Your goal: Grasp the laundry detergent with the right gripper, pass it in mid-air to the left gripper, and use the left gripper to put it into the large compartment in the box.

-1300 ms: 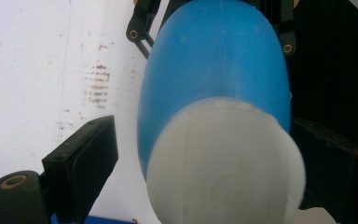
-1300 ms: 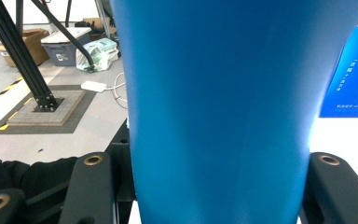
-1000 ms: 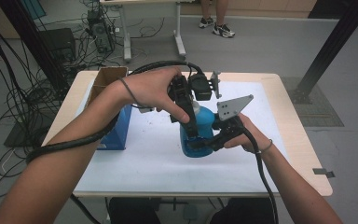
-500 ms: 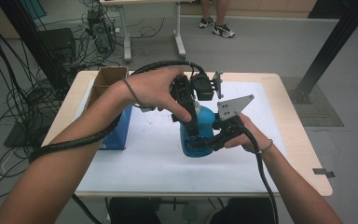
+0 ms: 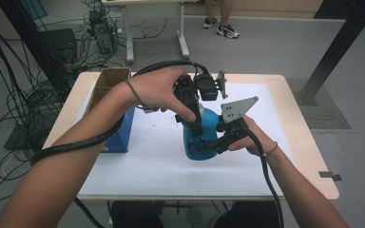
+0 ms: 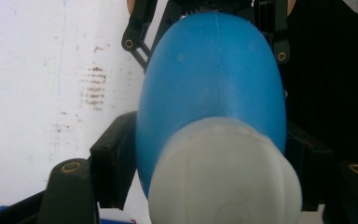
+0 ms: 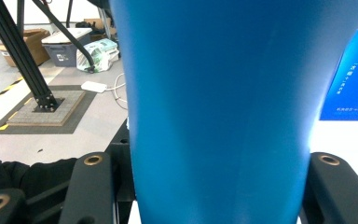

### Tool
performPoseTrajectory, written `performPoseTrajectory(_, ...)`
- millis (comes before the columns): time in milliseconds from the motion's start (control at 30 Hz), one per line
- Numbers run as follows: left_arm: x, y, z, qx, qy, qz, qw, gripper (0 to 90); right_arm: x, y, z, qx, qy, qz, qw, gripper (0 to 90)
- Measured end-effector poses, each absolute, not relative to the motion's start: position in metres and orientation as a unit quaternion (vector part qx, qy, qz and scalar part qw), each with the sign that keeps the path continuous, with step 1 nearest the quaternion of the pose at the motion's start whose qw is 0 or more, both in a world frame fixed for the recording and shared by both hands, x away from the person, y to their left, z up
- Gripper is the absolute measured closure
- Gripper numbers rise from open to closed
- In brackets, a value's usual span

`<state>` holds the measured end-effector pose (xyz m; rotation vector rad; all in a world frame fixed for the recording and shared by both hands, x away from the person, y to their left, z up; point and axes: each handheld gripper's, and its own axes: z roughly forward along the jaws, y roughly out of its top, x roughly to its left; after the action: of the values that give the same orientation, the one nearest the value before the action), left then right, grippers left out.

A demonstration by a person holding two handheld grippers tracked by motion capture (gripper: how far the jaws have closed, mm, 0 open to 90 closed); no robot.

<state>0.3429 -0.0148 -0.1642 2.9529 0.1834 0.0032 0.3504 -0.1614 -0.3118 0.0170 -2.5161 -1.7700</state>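
Note:
A blue bottle [image 5: 200, 137] with a white cap [image 6: 223, 172] stands upright on the white sheet, held by both grippers. My left gripper [image 5: 196, 127] comes down from above. In the left gripper view its jaws flank the bottle's [image 6: 214, 79] shoulder just below the cap, shut on it. My right gripper [image 5: 210, 145] reaches in from the right and is shut on the bottle's lower body [image 7: 219, 116], which sits between its two jaws. The bottle's far side is hidden behind the left hand [image 5: 159, 90].
A blue carton [image 5: 121, 130] stands at the table's left with an open cardboard box [image 5: 110, 80] behind it. The white sheet [image 5: 142, 166] covers most of the wooden table [image 5: 309, 142]. Cables and a black frame post [image 5: 332, 52] lie beyond the table.

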Motion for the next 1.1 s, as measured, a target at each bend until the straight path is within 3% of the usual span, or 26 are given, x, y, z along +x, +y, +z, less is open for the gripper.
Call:
performPoseTrajectory(167,0.3438,-0.0147,-0.1641,0.993,0.063,-0.005,0.094,36.7,0.3507,-0.1615,-0.3117,0.005,-0.817,-0.575,0.032,43.5)
performPoseTrajectory(1100,0.3421,-0.0198,-0.1615,0.995,0.069,0.000,0.078,37.6,0.3509,-0.1611,-0.3107,0.009,-0.816,-0.578,0.029,43.5)
